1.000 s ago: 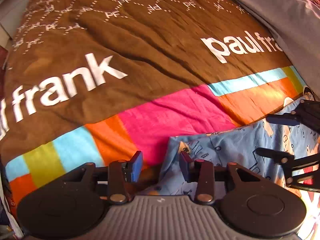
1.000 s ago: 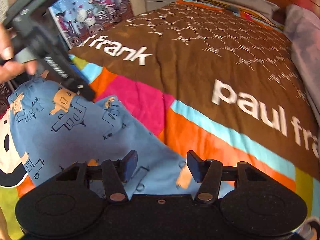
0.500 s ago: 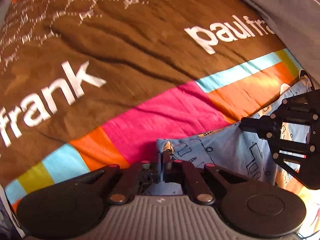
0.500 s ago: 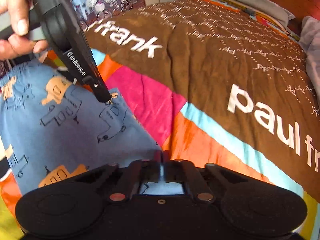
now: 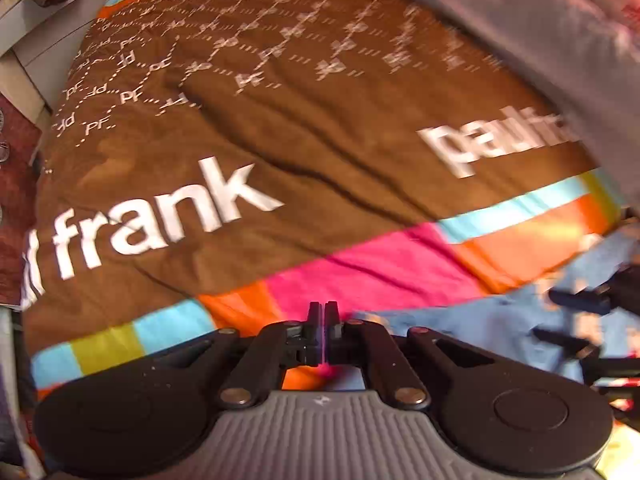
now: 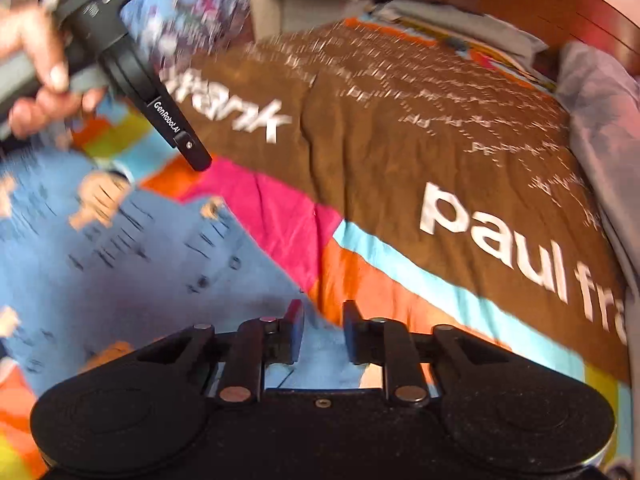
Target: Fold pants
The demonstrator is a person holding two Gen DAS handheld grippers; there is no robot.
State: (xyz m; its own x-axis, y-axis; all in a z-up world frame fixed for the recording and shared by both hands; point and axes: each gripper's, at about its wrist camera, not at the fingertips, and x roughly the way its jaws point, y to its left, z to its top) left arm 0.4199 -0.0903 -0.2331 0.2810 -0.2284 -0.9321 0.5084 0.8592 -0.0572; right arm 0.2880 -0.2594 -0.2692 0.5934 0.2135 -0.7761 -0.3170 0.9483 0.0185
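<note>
Blue pants lie under two grippers: left jaws clenched empty, right released.

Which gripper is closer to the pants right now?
Right. The right gripper sits open over the edge of the pants; the left gripper hangs shut, just off their corner.

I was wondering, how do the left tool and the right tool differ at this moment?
The left tool has its fingers pressed together, while the right tool shows a clear gap between its fingers. The left tool's tip is over the striped blanket, beside the blue pants, whereas the right tool is over the pants' edge. Both are black, and neither visibly grips fabric.
</note>
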